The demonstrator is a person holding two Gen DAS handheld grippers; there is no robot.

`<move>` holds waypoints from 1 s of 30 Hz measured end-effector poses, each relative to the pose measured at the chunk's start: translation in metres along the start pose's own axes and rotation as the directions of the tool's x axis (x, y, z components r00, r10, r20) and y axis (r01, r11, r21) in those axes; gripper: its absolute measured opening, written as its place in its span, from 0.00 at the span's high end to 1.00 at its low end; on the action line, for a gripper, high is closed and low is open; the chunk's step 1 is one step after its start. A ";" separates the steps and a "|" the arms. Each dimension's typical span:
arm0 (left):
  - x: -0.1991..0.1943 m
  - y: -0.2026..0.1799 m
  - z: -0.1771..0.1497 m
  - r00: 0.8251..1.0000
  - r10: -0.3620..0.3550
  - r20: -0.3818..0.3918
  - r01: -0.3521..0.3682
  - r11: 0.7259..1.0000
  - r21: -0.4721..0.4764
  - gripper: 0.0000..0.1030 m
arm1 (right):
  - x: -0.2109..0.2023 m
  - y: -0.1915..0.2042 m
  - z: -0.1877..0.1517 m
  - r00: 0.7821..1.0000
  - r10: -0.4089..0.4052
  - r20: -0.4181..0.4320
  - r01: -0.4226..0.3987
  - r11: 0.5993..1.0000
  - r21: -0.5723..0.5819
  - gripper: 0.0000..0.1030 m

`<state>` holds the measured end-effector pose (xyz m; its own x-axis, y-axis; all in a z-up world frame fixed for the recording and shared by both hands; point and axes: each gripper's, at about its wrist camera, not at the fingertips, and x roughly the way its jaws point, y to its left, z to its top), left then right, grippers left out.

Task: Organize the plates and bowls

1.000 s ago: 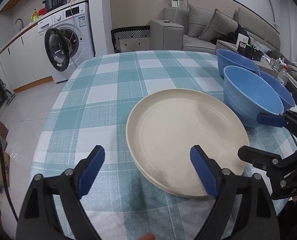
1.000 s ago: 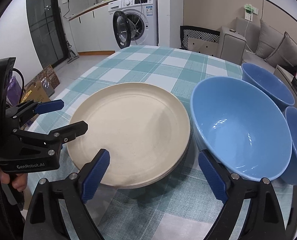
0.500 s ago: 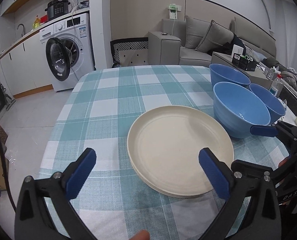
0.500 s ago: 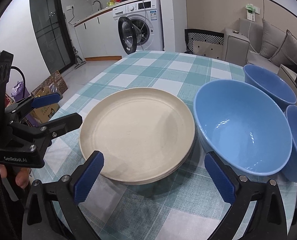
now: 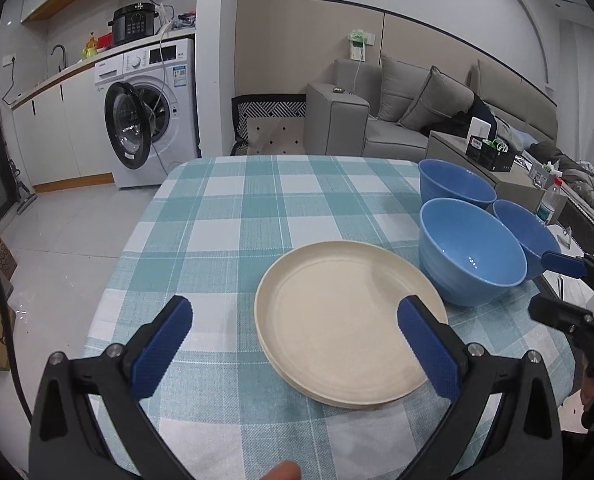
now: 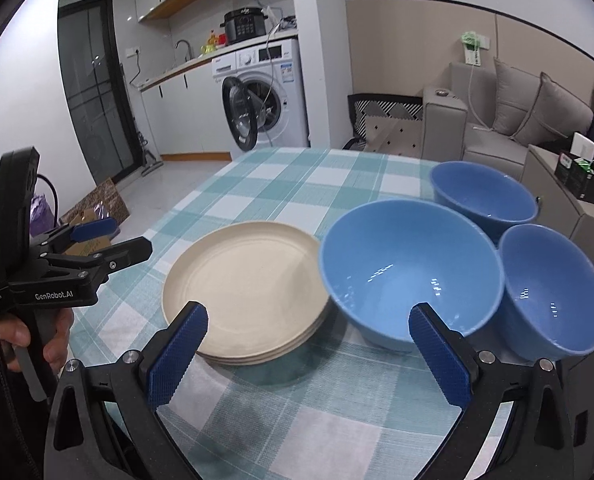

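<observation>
A: Where do things sit on the teal-and-white checked tablecloth [image 6: 281, 176]?

B: In the right wrist view, the stack of cream round plates [image 6: 245, 280] lies at centre. The large sky-blue glazed bowl [image 6: 409, 272] sits at its 3 o'clock, rim just beside the plates' edge. A medium blue bowl [image 6: 483, 194] sits at the large bowl's 1 o'clock, a small blue bowl [image 6: 551, 292] at its 3 o'clock, pressed close.

A: And the tongs?

B: The right gripper [image 6: 309, 356] is spread wide and holds nothing; the left gripper [image 5: 293, 340], also gaping and empty, hovers over the plates' near edge.

A: So the next step?

B: Probably nesting the bowls. I'd pinch the small bowl's rim at a free spot, lift straight up, then lower it into a bigger one.

A: Obstacles?

B: The bowls crowd together, so a tilted lift could knock a neighbour. The white washing machine [image 6: 269, 96] and grey sofa [image 5: 409, 120] are well apart.
</observation>
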<state>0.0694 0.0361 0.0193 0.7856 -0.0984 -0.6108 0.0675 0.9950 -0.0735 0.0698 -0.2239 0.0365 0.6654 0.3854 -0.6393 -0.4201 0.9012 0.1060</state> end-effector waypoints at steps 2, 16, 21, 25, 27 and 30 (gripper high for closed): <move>-0.004 -0.005 0.001 1.000 0.008 0.012 -0.008 1.000 0.004 0.00 | -0.010 -0.009 -0.001 1.000 -0.003 0.022 0.003 1.000 0.014 0.01; -0.008 -0.046 0.010 0.999 -0.033 0.025 0.032 0.999 0.029 0.00 | -0.036 -0.065 -0.006 0.999 -0.026 0.040 0.023 0.997 0.068 0.01; -0.005 -0.057 0.017 0.999 -0.045 0.028 0.045 0.999 0.015 0.00 | -0.046 -0.083 0.005 0.997 -0.032 0.075 0.025 0.995 0.092 0.01; -0.007 -0.068 0.028 0.998 -0.027 0.049 0.026 0.999 0.026 0.00 | -0.050 -0.092 0.015 0.995 -0.036 0.089 0.027 0.995 0.098 0.01; -0.008 -0.074 0.035 0.998 -0.033 0.058 0.032 0.999 0.032 0.00 | -0.052 -0.097 0.021 0.995 -0.037 0.097 0.028 0.995 0.093 0.01; -0.007 -0.085 0.044 0.997 -0.042 0.063 0.039 0.998 0.049 0.00 | -0.054 -0.106 0.028 0.993 -0.043 0.109 0.032 0.994 0.102 0.01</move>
<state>0.0852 -0.0466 0.0647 0.8195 -0.1386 -0.5560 0.1277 0.9901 -0.0586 0.0953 -0.3349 0.0808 0.7464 0.3656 -0.5561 -0.3336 0.9286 0.1627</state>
